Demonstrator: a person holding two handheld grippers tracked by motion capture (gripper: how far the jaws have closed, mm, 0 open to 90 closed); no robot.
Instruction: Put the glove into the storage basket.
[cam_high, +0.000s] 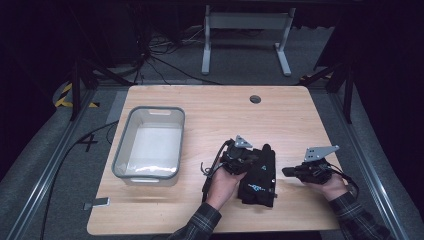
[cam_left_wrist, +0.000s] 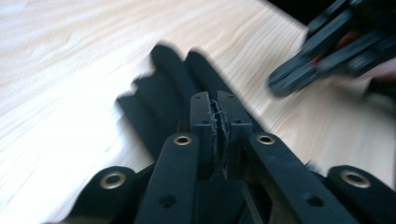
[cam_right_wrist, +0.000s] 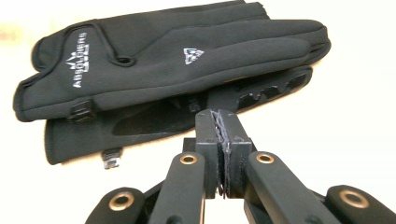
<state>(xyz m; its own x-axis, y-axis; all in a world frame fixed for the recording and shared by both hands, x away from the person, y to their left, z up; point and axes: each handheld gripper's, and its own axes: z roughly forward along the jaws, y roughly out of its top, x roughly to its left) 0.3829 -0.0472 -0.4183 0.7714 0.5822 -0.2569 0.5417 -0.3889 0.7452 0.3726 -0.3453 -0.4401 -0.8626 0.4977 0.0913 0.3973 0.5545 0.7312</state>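
Two black gloves (cam_high: 261, 176) with white logos lie stacked on the wooden table (cam_high: 225, 112), near its front edge. In the right gripper view the upper glove (cam_right_wrist: 163, 60) rests on the lower glove (cam_right_wrist: 140, 127). My left gripper (cam_high: 248, 161) hovers over the pile's left side, its jaws shut with nothing between the pads. The left gripper view has the glove fingers (cam_left_wrist: 156, 93) just under and beyond my left gripper (cam_left_wrist: 218, 108). My right gripper (cam_high: 285, 171) sits on the table right of the gloves, pointing at them. That right gripper (cam_right_wrist: 219, 120) is shut and empty, its tip just short of the lower glove.
A grey plastic bin (cam_high: 150, 109) stands on the table's left half, with something pale at its bottom. A round cable hole (cam_high: 255, 99) sits near the far edge. A small grey tab (cam_high: 97, 202) lies at the front left corner. A white table frame (cam_high: 245, 22) stands beyond.
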